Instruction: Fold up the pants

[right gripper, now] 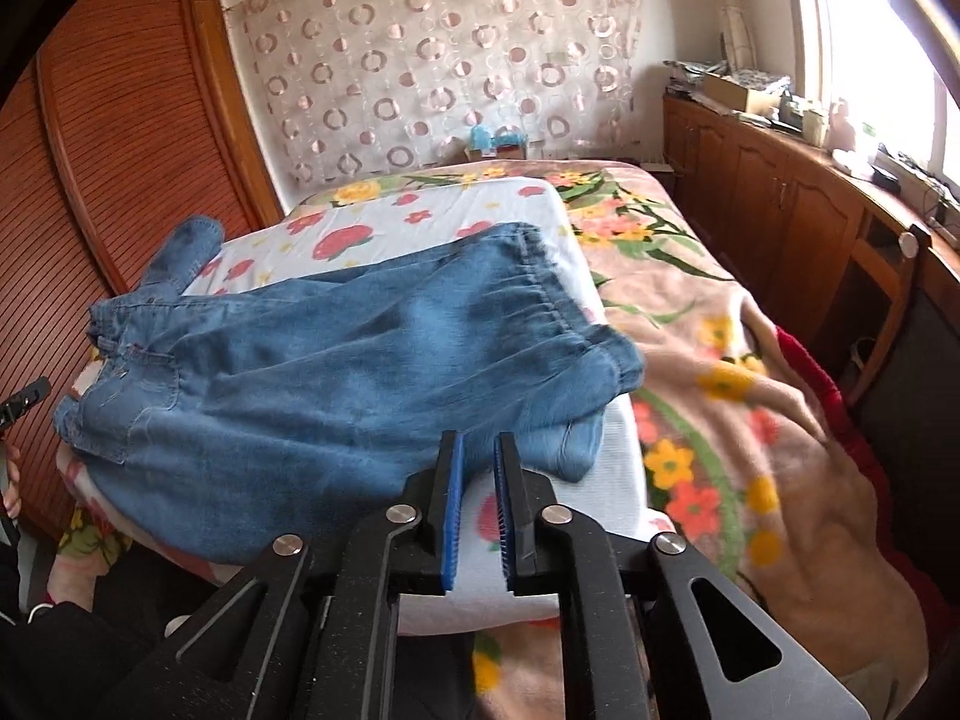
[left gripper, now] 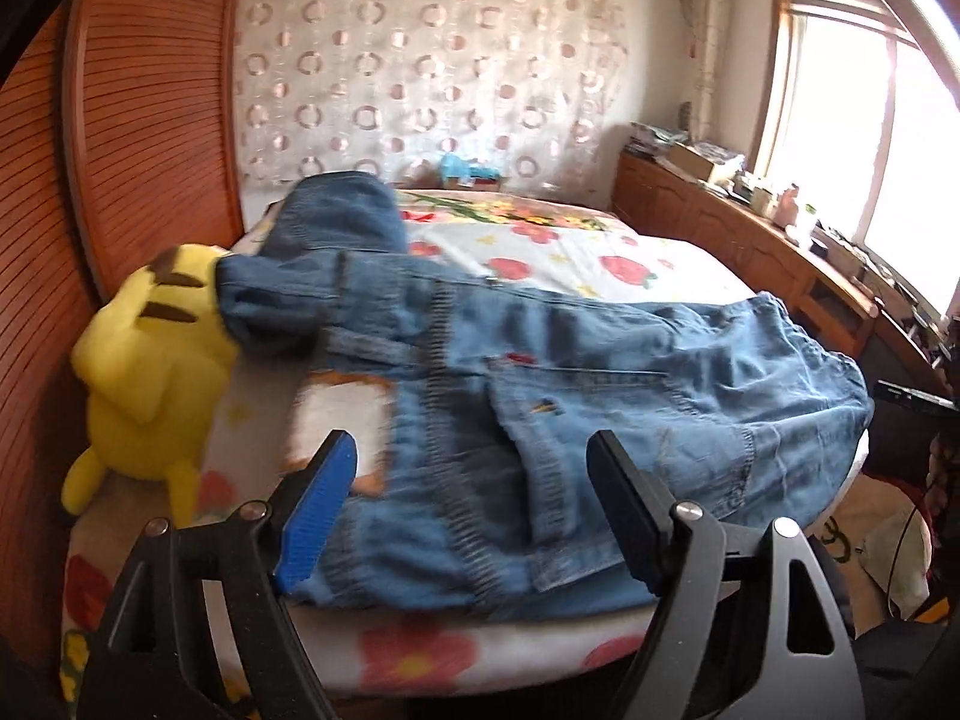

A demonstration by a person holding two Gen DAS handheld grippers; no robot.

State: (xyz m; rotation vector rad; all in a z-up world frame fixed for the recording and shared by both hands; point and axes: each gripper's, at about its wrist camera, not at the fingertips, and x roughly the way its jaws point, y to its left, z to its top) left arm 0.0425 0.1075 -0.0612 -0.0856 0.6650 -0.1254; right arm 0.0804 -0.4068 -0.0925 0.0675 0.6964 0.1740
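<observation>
Blue denim pants (left gripper: 570,396) lie spread across the bed (left gripper: 540,252), waist end toward the left side with a white label patch, legs bunched near the far left. My left gripper (left gripper: 474,450) is open and empty, hovering just above the pants' waist area. In the right wrist view the pants (right gripper: 336,372) lie with the elastic cuffs toward the right. My right gripper (right gripper: 479,450) has its jaws nearly closed with a narrow gap, holding nothing, just at the pants' near edge.
A yellow plush toy (left gripper: 150,372) sits at the bed's left edge against the wooden wardrobe (left gripper: 138,120). A floral blanket (right gripper: 720,360) covers the bed's right part. Wooden cabinets (right gripper: 780,198) with clutter run under the window.
</observation>
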